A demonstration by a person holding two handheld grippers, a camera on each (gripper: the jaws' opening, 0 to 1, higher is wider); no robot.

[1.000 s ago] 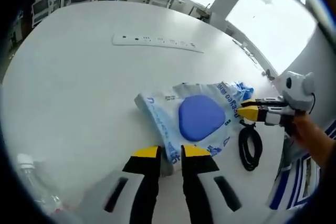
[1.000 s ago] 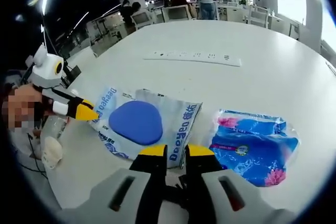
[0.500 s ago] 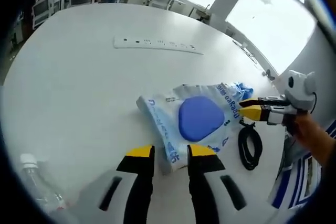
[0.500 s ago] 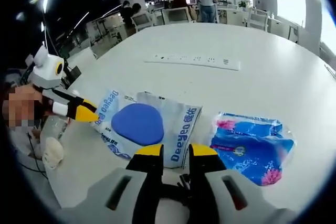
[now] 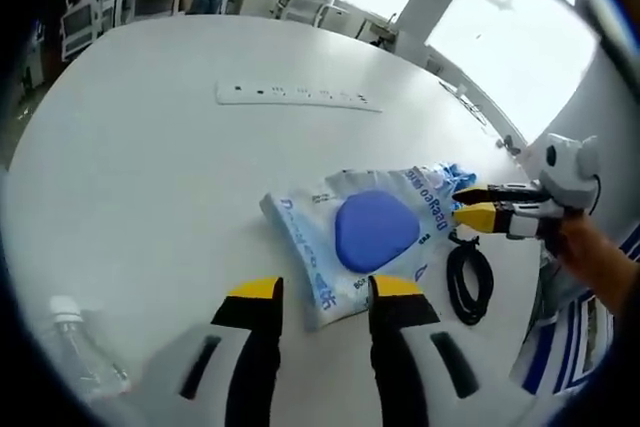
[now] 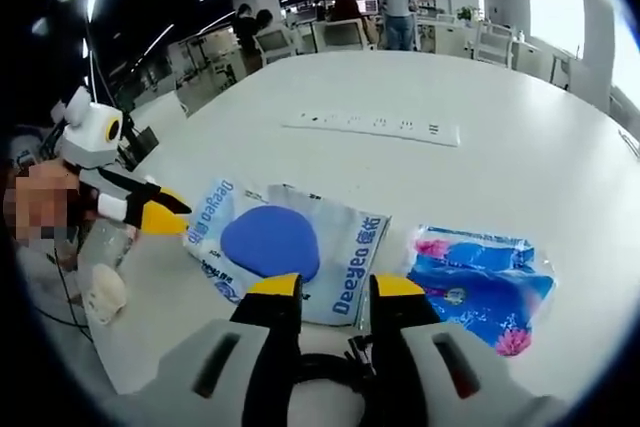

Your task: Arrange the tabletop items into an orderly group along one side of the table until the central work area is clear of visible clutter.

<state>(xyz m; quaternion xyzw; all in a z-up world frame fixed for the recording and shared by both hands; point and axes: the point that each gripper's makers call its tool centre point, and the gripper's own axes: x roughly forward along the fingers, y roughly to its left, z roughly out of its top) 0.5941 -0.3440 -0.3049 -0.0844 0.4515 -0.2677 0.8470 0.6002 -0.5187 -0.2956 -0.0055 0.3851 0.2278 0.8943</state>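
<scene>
Left gripper (image 5: 323,290) fingers stand released just short of a white-and-blue packet (image 5: 365,232) on the white surface (image 5: 150,177); right gripper (image 6: 337,287) fingers, also parted, flank its opposite edge. A blue tissue pack (image 6: 475,282) lies at 3 o'clock, a power strip (image 6: 372,127) at 12.

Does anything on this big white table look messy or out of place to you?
Somewhat. The white-and-blue packet lies crooked and rumpled mid-table, one corner overlapping the blue tissue pack, and a black cable coil sits loose beside it. The power strip lies flat; nothing looks spilled or broken.
</scene>
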